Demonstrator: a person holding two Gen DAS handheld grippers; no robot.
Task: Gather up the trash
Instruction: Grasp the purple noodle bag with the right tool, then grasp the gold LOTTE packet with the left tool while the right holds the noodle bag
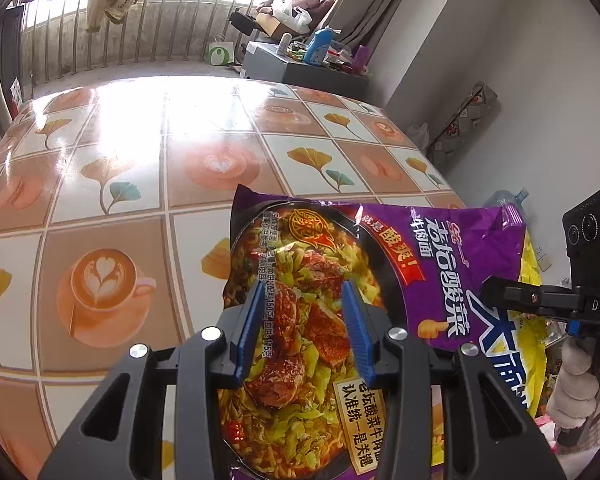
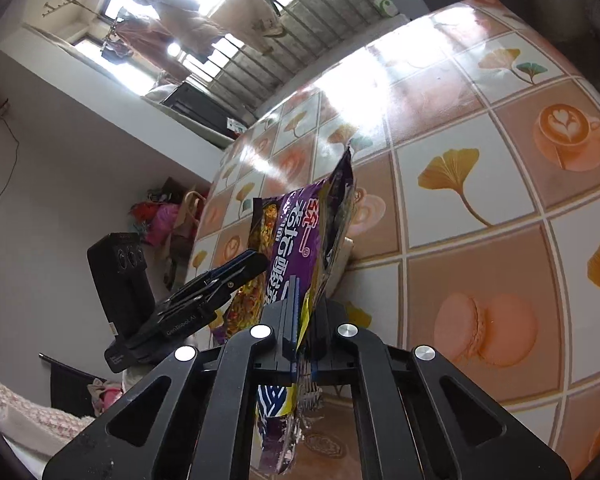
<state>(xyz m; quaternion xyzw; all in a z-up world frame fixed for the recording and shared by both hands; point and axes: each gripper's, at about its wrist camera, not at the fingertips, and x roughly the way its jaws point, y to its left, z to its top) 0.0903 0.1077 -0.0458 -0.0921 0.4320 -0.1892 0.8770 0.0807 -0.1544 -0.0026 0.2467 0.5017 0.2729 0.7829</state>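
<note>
Left wrist view: the left gripper [image 1: 306, 300] sits at 6 o'clock, its blue-padded fingers [image 1: 252, 320] parted to a middling gap. The purple noodle packet [image 1: 440, 264] spreads flat-faced across that gap, from centre out toward 3 o'clock; whether the pads touch it, I cannot tell. No clamping shows on this side. The packet hangs above the patterned tablecloth [image 1: 120, 184], which fills the frame from 9 to 12 o'clock with coffee-cup and ginkgo-leaf squares.

At 3 o'clock in the same view, the right gripper [image 1: 488, 286] reaches in from the side, its black tip against the packet's right edge.

Right wrist view: the right gripper [image 2: 302, 320] at 6 o'clock has its fingers drawn narrow, pinching the noodle packet [image 2: 300, 232] edge-on. The packet rises toward 12 o'clock and crumpled foil hangs below the fingers. The left gripper [image 2: 236, 268] enters from 9 o'clock, meeting the packet's far face. Tablecloth [image 2: 480, 208] lies from 12 to 4 o'clock.
</note>
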